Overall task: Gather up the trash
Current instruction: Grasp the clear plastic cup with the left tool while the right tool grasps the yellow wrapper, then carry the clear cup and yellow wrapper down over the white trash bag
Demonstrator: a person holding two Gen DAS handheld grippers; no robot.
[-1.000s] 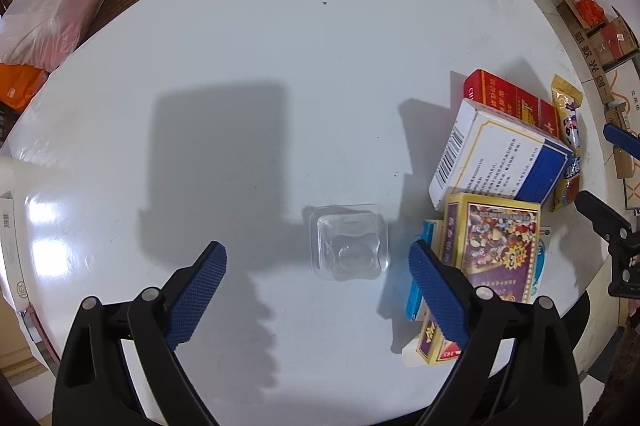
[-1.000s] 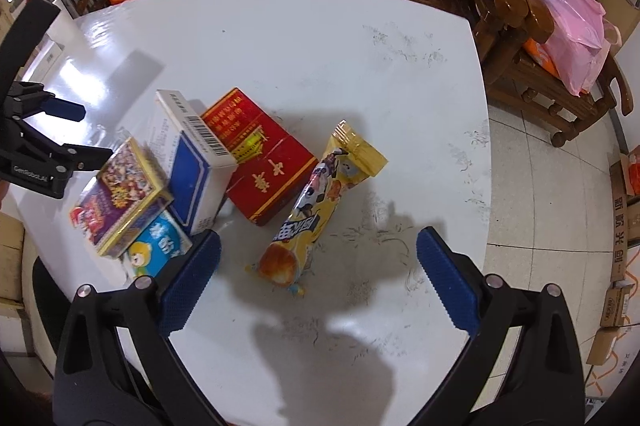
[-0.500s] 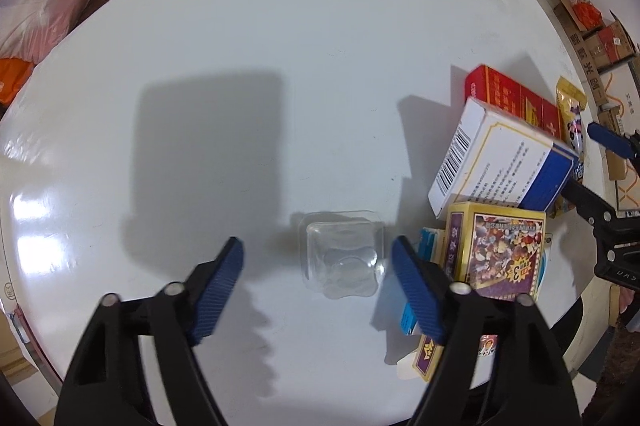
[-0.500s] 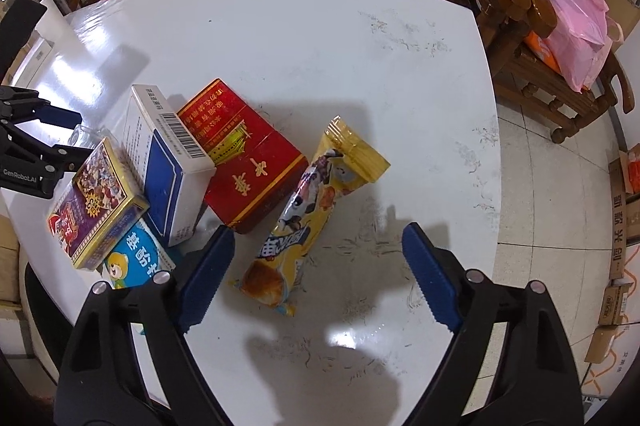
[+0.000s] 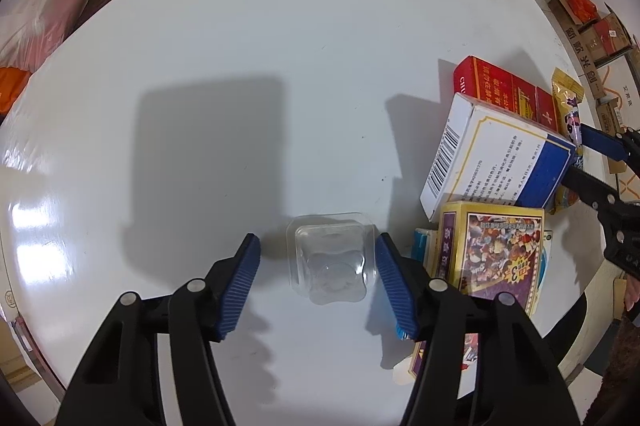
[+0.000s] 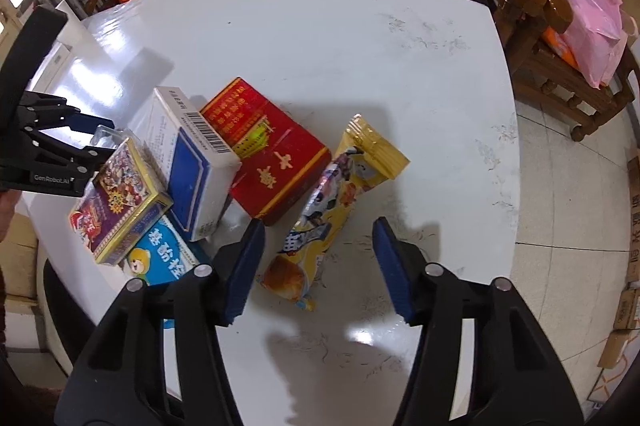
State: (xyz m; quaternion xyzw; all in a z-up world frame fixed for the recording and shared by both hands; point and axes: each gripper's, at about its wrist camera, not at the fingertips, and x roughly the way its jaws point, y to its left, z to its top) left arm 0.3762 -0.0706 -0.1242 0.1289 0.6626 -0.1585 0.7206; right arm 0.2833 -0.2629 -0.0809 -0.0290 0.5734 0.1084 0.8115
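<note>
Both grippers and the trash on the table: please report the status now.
Left gripper open, straddling clear plastic tray. Right gripper open over yellow snack wrapper. Purple box close beside left gripper's right finger.

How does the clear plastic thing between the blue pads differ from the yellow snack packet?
The clear plastic tray is see-through, squarish and unprinted; the yellow snack wrapper is opaque, long and printed with pictures. The tray lies apart from the boxes; the wrapper lies right beside the red box. Both lie on the white table between an open tool's pads.
</note>
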